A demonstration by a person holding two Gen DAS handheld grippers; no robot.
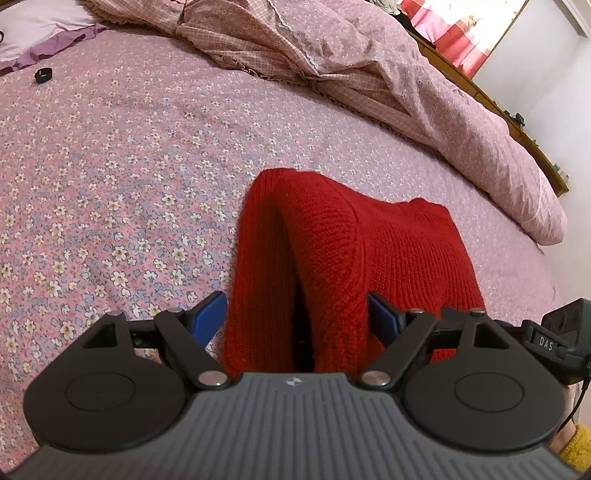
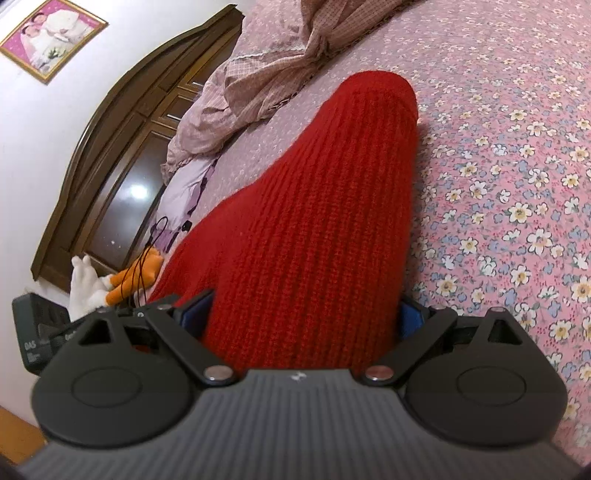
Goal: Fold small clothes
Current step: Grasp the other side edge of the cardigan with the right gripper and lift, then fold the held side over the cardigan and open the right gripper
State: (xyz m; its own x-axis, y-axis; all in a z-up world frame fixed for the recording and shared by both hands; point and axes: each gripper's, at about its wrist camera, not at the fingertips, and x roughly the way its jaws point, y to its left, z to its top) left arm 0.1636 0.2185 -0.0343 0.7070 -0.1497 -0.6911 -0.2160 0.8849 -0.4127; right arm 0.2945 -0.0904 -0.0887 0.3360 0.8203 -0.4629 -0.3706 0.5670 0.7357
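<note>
A red knitted garment lies on the floral bed sheet, doubled over with a fold ridge running away from me. My left gripper has its blue fingers on either side of the garment's near edge, gripping the bunched knit. In the right wrist view the same red garment stretches forward from my right gripper, whose blue fingers are closed on its near edge. Both near edges are lifted slightly off the sheet.
A crumpled pink quilt lies along the far side of the bed. A small black ring and a purple pillow sit far left. A wooden headboard, a stuffed toy and a black cord lie left of my right gripper.
</note>
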